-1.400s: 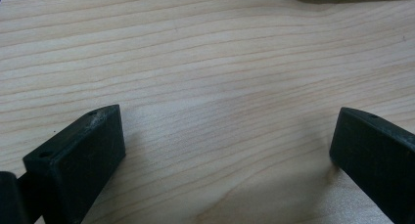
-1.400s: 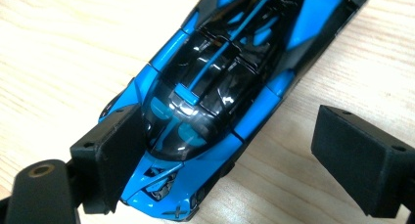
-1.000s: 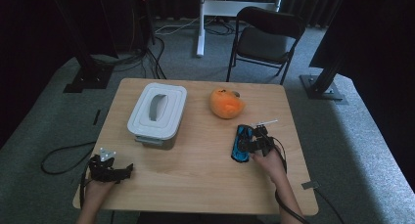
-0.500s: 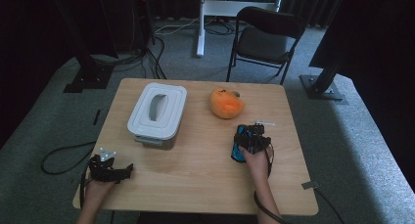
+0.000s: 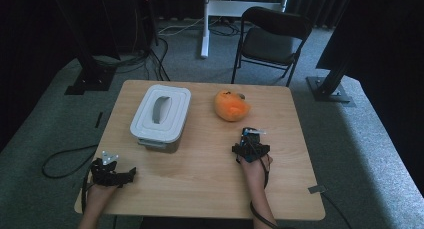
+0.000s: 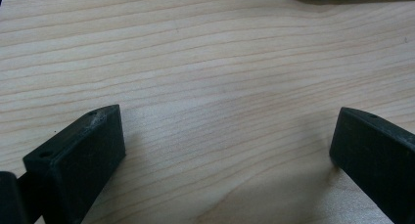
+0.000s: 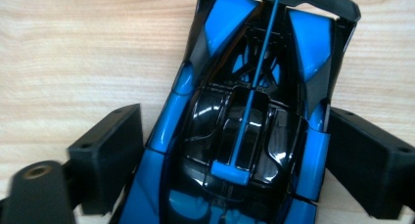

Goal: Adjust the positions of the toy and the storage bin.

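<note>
Right tongs [image 7: 235,160] are straddling the blue toy car [image 7: 244,111], jaws flanking both sides, closing for a lift; left tongs [image 6: 225,150] are idling wide open and empty, lower left on the bench [image 5: 210,164].

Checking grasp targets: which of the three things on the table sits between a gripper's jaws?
The blue toy car, between the right gripper jaws. The orange plush toy and the white lidded box lie farther up the table, untouched.

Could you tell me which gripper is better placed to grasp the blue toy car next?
Right. The right gripper already straddles the car, a jaw on each side. The left gripper sits open on bare table at the near left corner, far away.
</note>
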### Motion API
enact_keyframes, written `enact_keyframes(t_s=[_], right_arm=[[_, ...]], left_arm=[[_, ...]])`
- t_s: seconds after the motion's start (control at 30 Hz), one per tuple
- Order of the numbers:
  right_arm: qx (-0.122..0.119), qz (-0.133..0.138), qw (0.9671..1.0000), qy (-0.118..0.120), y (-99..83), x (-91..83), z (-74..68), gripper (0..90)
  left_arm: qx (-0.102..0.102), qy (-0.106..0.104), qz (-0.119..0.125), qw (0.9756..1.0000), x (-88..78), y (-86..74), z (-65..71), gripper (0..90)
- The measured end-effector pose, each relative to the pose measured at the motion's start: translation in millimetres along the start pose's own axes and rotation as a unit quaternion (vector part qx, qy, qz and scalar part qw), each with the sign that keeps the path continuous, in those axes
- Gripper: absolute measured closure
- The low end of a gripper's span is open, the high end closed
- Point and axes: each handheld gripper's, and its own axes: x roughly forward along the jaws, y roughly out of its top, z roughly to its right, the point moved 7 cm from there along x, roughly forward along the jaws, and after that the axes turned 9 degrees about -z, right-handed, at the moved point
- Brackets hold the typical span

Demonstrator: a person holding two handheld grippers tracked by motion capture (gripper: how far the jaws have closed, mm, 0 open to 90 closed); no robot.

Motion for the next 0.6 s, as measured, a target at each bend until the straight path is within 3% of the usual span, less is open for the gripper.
enact_keyframes(t_s=[0.1,0.3,0.37,0.6], right_arm=[[-0.005,0.009,0.9999,0.001,-1.2,-0.5,-0.4,13.1],[-0.011,0.000,0.9999,0.004,-0.4,-1.9,-0.6,16.2],[-0.013,-0.003,0.9999,0.007,0.9,-3.5,-0.5,21.9],[-0.045,-0.008,0.9989,0.013,4.5,-6.3,1.0,24.5]], left_arm=[[0.000,0.000,0.000,1.0000,0.0,0.0,0.0,0.3],[0.000,0.000,0.000,1.0000,0.0,0.0,0.0,0.3],[0.000,0.000,0.000,1.0000,0.0,0.0,0.0,0.3],[0.000,0.000,0.000,1.0000,0.0,0.0,0.0,0.3]])
